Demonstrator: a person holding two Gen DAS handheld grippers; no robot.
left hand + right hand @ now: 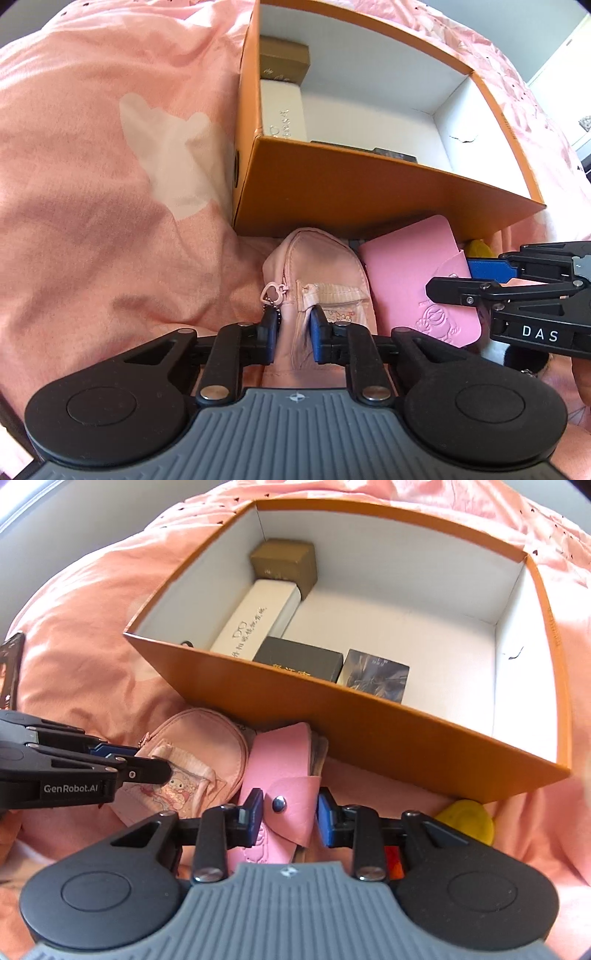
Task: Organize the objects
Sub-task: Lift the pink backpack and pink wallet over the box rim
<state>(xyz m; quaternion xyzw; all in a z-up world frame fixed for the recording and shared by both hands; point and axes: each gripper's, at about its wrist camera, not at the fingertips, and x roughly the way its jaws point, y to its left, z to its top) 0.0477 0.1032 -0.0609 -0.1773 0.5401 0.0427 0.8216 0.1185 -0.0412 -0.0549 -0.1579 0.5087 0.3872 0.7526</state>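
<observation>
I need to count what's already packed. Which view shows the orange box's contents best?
The right wrist view: it looks down into the orange box and shows four small boxes, brown, white, black and silvery. In the left wrist view the near wall hides most of them; only the brown and white ones show clearly.

Rumpled pink bedspread point(92, 184) with pale print, sunlit, grey wall point(74, 517) behind

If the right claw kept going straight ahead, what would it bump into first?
The right claw already straddles the pink wallet, so it would push along that first. Beyond it stands the orange box, probably next, though depth is hard to judge.
</observation>
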